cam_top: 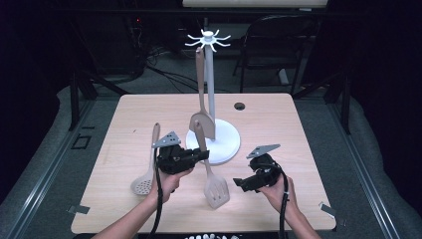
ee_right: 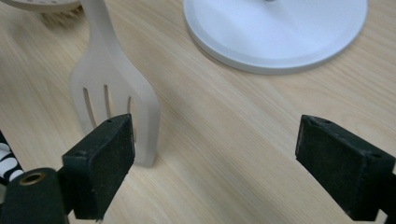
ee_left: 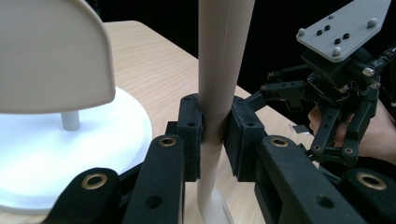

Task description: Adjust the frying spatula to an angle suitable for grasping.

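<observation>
Left gripper (ee_left: 213,135) clamped on slotted spatula (cam_top: 215,185) handle — right gripper (ee_right: 215,158) wide open, holding nothing.

The right gripper (ee_right: 215,161) has its two black jaws spread wide over the light wooden table (ee_right: 224,140), with bare wood between them and nothing gripped. Just beyond the left jaw stands the blade of a beige slotted spatula (ee_right: 112,100), its lower edge on the tabletop and its handle running up out of frame. The round white base (ee_right: 275,32) of a stand sits at top right, and the rim of a perforated spoon (ee_right: 42,4) at top left.
</observation>
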Motion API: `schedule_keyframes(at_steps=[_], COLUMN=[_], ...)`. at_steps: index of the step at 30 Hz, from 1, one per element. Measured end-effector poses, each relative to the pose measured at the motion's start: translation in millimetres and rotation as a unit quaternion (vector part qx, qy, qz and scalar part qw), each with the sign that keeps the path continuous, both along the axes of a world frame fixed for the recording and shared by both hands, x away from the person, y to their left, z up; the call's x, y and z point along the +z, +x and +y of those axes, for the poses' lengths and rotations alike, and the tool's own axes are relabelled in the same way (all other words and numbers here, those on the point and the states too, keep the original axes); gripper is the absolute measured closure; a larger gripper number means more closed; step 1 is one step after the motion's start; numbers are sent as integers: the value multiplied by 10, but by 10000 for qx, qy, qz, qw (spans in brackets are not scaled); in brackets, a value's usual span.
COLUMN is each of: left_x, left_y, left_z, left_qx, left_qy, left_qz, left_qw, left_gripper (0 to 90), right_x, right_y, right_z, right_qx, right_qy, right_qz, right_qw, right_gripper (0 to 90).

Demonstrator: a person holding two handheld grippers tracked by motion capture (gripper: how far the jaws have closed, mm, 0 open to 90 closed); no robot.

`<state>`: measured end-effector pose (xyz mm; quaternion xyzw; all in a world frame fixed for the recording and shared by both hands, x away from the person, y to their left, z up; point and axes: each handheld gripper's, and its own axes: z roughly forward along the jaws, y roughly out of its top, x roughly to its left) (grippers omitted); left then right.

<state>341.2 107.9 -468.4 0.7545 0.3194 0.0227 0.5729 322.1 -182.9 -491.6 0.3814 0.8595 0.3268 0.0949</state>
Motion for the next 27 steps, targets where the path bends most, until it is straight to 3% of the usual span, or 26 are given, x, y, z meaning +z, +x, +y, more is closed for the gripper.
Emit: schedule_keyframes(at_steps=[6, 11, 21, 27], left_x=[45, 92, 273, 373], left_y=[45, 86, 189, 245], left_z=[-84, -133, -181, -213], left_qx=[-83, -131, -203, -234], left_qy=[95, 146, 284, 319], left_qz=[-50, -107, -298, -391], left_qw=[9999, 9997, 9989, 9985], left_gripper=[774, 774, 774, 774], right_x=[-15, -7, -21, -33], right_y=[22, 25, 54, 64], right_z=[-113, -149, -206, -233], right_qx=[-141, -205, -242, -294], right_qy=[-199, -214, -379, -343], right_qz=[-14, -70, -8, 7], right_qw=[9997, 9995, 9990, 9990], right_gripper=[48, 8, 11, 13])
